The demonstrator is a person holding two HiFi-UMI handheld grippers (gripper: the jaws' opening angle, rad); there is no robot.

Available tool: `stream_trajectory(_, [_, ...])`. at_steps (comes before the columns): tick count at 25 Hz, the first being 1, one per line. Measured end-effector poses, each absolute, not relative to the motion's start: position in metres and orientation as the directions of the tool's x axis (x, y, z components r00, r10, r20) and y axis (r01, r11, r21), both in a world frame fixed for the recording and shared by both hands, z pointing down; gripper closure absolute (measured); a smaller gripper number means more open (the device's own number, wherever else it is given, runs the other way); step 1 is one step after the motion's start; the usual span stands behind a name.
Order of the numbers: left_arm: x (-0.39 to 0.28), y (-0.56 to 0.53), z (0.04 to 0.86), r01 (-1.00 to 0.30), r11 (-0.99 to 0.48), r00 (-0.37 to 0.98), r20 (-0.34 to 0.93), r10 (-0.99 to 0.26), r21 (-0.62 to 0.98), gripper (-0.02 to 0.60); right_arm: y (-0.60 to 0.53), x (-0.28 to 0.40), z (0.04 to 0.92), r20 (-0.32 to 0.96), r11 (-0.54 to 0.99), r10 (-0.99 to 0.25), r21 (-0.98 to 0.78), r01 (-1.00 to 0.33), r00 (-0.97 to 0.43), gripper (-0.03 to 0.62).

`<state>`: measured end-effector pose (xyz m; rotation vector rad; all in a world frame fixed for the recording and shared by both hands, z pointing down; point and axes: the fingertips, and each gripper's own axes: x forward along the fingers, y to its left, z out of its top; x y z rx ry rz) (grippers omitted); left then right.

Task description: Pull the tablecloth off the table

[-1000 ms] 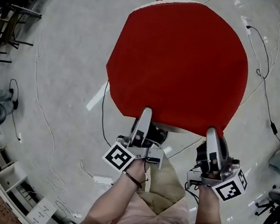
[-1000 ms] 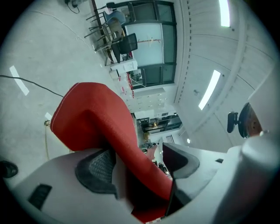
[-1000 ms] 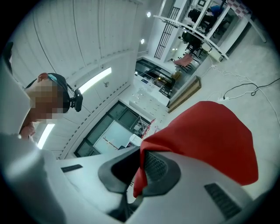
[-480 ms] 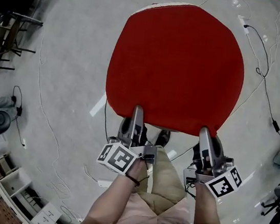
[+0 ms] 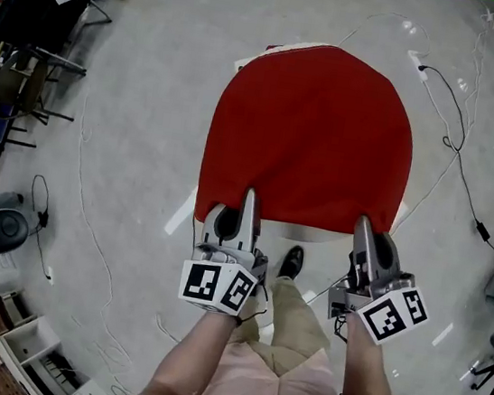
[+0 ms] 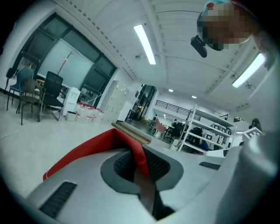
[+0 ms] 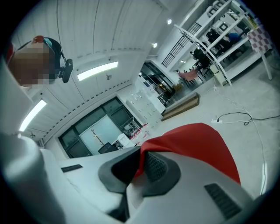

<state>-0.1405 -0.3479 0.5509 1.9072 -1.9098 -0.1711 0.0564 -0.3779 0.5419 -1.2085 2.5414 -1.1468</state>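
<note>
The red tablecloth [image 5: 310,137] covers the round table, whose white rim [image 5: 319,237] shows under the cloth's near edge and again at the far left. My left gripper [image 5: 249,198] is shut on the near edge at its left end. My right gripper [image 5: 361,224] is shut on the same edge at its right end. In the left gripper view a fold of the red cloth [image 6: 87,148] runs in between the pads of the left gripper [image 6: 139,162]. The right gripper view shows the cloth [image 7: 197,140] pinched in the right gripper [image 7: 138,168] and draping away to the right.
Cables [image 5: 459,149] and a power strip [image 5: 418,60] lie on the grey floor to the right of the table. Chairs [image 5: 26,79] stand at the left and white shelving [image 5: 34,349] at the lower left. The person's shoe [image 5: 291,260] is under the table's near edge.
The left gripper has rolled and risen with the cloth's near edge in it. The cloth looks narrower and more of the white rim shows at the far left. The right gripper has barely moved.
</note>
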Motion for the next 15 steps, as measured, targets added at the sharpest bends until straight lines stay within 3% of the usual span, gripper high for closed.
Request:
stream_trajectory(6, [-0.136,-0.356,0.503,-0.961,-0.018,0.070,0.180,-0.981,0.276,0.541,-0.384,0.057,0.502,0.208,0.431,-0.732,-0.596,-0.677,-0.648,0.566])
stream_trajectory(15, [-0.145,-0.326,0.483,-0.967,-0.051,0.098,0.177,-0.979,0.250,0.541,-0.347,0.046,0.489,0.220,0.422,-0.765,-0.539,-0.729,-0.606,0.569])
